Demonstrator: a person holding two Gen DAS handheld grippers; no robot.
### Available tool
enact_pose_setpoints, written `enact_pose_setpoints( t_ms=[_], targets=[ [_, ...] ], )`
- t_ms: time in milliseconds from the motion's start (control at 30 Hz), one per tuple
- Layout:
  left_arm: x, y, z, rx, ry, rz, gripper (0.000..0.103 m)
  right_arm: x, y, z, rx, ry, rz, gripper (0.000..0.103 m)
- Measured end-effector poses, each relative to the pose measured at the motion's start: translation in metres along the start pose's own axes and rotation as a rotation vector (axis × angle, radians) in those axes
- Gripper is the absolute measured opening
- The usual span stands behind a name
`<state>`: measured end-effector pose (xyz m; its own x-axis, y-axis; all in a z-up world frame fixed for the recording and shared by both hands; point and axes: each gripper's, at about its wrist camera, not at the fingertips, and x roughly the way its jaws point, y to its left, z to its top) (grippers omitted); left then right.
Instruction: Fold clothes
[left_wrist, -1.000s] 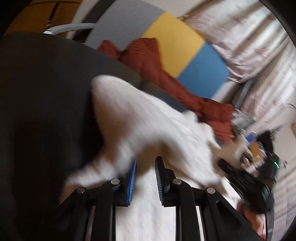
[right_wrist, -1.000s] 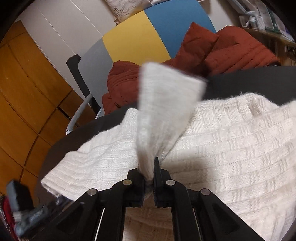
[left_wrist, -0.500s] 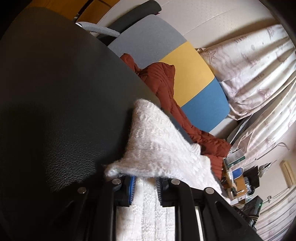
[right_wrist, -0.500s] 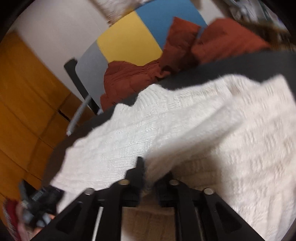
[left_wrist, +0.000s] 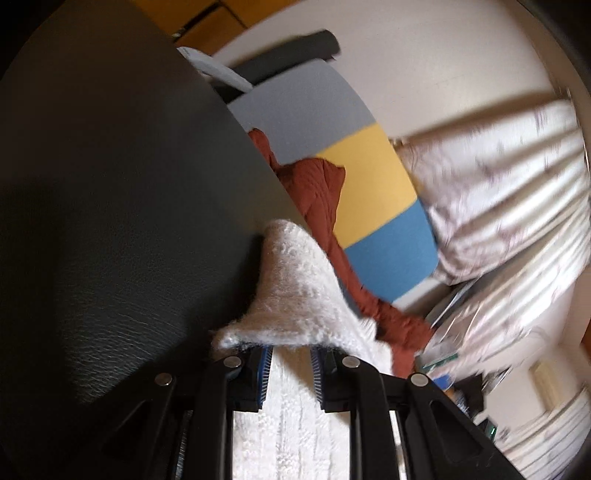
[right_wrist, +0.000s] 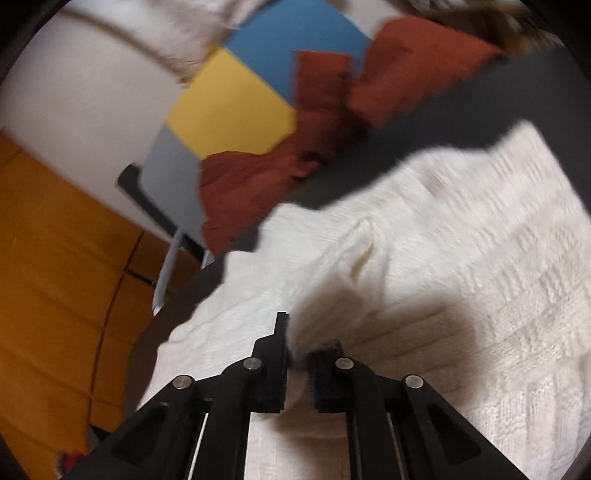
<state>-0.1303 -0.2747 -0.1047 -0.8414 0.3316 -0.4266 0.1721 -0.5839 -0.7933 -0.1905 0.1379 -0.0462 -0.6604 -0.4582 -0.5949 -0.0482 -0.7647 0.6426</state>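
A cream knitted sweater (right_wrist: 461, 266) lies spread on the black leather-look tabletop (right_wrist: 498, 92), with one sleeve folded over its body. My right gripper (right_wrist: 297, 339) hovers low over that fold, its fingers a little apart, with knit lying loose between and over them. In the left wrist view a corner of the sweater (left_wrist: 295, 295) rises in a peak and drapes over the tips of my left gripper (left_wrist: 291, 350), which is open over the knit. The tabletop (left_wrist: 110, 184) fills the left of that view.
Behind the table stands a chair with a grey, yellow and blue back (left_wrist: 369, 166) (right_wrist: 229, 107), and a rust-red quilted garment (left_wrist: 317, 188) (right_wrist: 258, 173) is heaped on it. Pale curtains (left_wrist: 498, 184) hang at the right. Orange wooden panelling (right_wrist: 55, 258) lies to the left.
My right gripper held the sleeve up, then lowered it across the sweater body and loosened its grip. My left gripper drew back toward the table edge, still open.
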Motion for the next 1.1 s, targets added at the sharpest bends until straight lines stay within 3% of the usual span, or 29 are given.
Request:
enact_pose_setpoints(
  t_ms=[133, 233, 300, 367, 533, 733, 867, 967, 1100],
  targets=[
    [0.001, 0.001, 0.002, -0.011, 0.007, 0.01, 0.018, 0.009, -0.006, -0.014, -0.053, 0.017, -0.08, 0.009],
    [0.002, 0.001, 0.004, -0.017, 0.016, 0.02, 0.018, 0.012, -0.018, -0.018, -0.039, -0.007, -0.043, 0.006],
    [0.001, -0.01, 0.003, 0.046, 0.104, 0.083, 0.018, 0.013, -0.021, -0.02, -0.045, -0.026, -0.024, 0.006],
    [-0.011, -0.021, -0.002, 0.1, 0.134, 0.122, 0.02, 0.01, -0.026, -0.021, -0.033, -0.031, -0.006, 0.006],
    [-0.051, -0.037, -0.024, 0.148, 0.048, 0.151, 0.02, 0.009, -0.03, -0.02, -0.018, -0.044, 0.017, 0.006],
    [-0.01, -0.087, -0.012, 0.262, 0.027, 0.116, 0.02, 0.011, -0.03, -0.019, -0.018, -0.049, 0.024, 0.006],
    [0.031, -0.11, -0.002, 0.364, 0.053, 0.166, 0.022, 0.01, -0.032, -0.02, -0.016, -0.052, 0.03, 0.006],
    [0.05, -0.095, 0.011, 0.303, 0.094, 0.262, 0.022, 0.01, -0.033, -0.02, -0.016, -0.053, 0.034, 0.006],
    [0.029, -0.052, 0.013, 0.138, 0.096, 0.28, 0.023, 0.009, -0.033, -0.021, -0.015, -0.055, 0.038, 0.006]
  ],
)
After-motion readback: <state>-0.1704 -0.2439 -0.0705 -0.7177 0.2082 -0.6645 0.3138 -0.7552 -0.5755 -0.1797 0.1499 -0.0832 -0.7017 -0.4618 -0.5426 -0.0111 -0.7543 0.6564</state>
